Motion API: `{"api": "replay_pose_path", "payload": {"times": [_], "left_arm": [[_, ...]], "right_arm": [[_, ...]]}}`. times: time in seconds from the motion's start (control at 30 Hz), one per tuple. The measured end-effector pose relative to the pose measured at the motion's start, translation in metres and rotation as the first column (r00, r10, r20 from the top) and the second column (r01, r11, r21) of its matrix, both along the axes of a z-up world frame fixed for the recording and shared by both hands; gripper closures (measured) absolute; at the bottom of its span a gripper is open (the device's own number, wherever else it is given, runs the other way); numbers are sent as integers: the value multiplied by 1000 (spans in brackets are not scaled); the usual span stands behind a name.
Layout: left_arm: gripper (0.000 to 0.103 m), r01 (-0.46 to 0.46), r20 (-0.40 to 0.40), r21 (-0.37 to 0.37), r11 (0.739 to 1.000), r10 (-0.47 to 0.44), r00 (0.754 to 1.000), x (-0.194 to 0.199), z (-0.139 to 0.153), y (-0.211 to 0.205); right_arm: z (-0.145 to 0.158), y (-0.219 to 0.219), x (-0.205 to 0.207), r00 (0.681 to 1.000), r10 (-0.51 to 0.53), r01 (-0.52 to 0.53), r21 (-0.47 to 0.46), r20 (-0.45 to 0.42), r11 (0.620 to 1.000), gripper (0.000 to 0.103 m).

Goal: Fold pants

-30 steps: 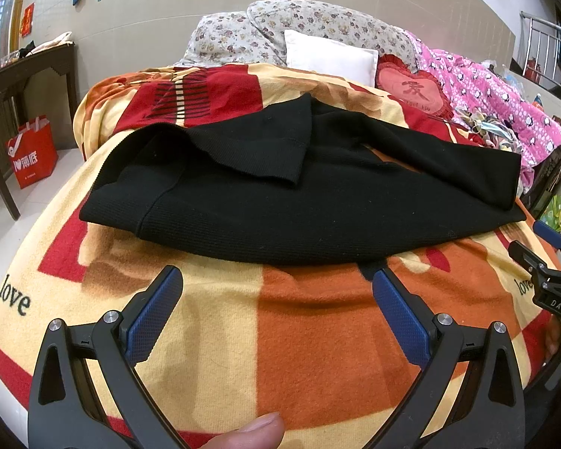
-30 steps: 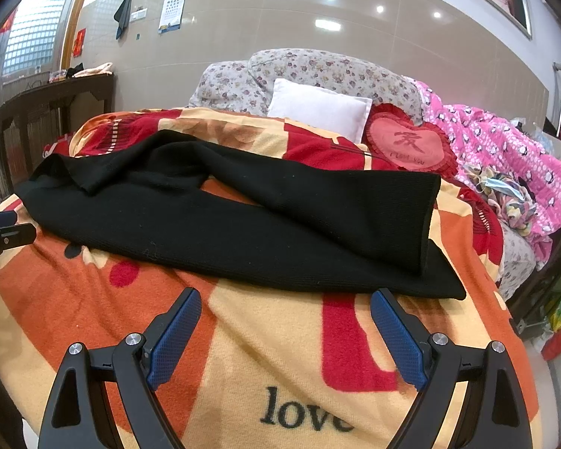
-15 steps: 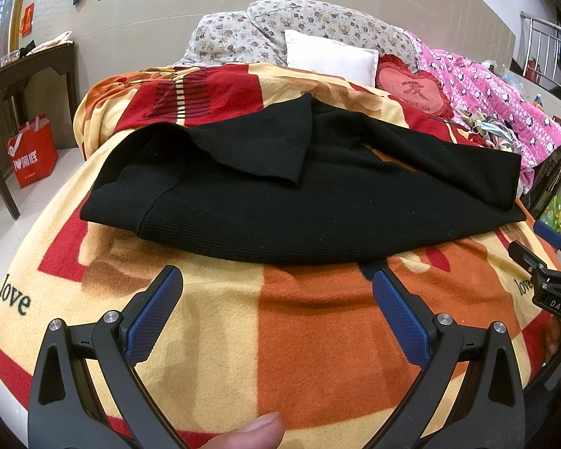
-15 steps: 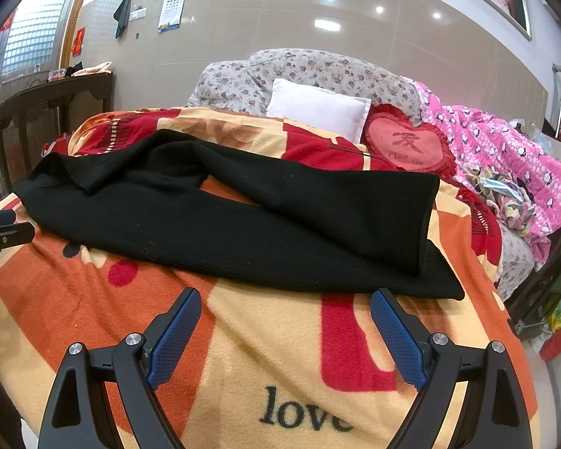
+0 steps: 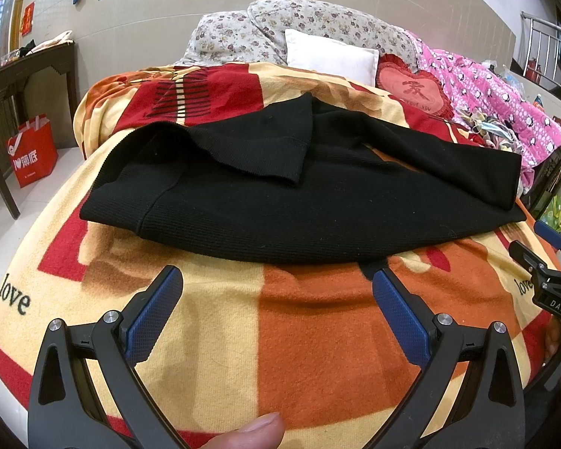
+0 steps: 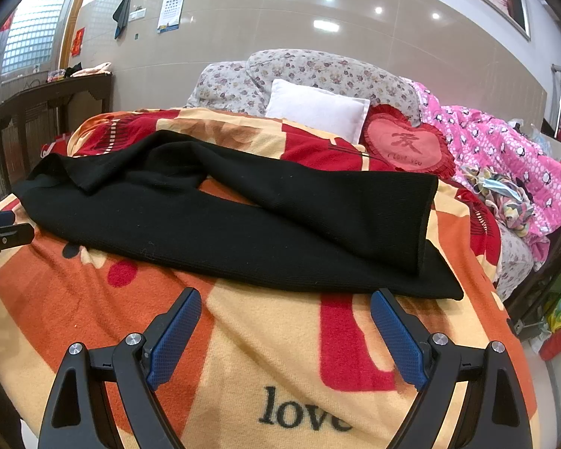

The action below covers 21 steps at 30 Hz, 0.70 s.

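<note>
So the black pants (image 5: 280, 202) are lying crosswise on the bed, on top of the orange and red blanket (image 5: 243, 336), waistband end toward the left and leg cuffs toward the right, with one leg lying over the other at the cuffs and a flap of fabric turned back over the middle. Looks like a ribbed knit, so I'd guess soft, floppy and fairly light, no stiffness at all, the kind of thing that sags and stretches if you only lift it from one spot. Fleece underneath probably grabs it a bit too, so dragging is a bad idea. Left tool (image 5: 276, 299) is spread wide and empty, hovering just short of the near edge, and right tool (image 6: 286, 321) is the same, wide and holding nothing. I'd pinch the thicker hems: waistband corner with the left, cuff edge (image 6: 426, 224) with the right.
</note>
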State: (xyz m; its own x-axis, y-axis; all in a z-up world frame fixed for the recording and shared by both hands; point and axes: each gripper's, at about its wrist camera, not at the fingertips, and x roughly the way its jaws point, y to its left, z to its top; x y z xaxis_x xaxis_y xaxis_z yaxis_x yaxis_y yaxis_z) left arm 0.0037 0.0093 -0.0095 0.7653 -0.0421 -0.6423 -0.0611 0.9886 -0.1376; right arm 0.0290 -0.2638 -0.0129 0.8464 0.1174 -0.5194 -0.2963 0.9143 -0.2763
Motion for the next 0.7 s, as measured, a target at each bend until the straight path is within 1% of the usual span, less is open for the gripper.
{"api": "replay_pose_path", "payload": {"times": [0.7], "left_arm": [[1,0,-2,-1,1000,0,1000,0,0,0]], "right_arm": [[4,-6,-3,1000,-3,3,-14,4,1000,12]]}}
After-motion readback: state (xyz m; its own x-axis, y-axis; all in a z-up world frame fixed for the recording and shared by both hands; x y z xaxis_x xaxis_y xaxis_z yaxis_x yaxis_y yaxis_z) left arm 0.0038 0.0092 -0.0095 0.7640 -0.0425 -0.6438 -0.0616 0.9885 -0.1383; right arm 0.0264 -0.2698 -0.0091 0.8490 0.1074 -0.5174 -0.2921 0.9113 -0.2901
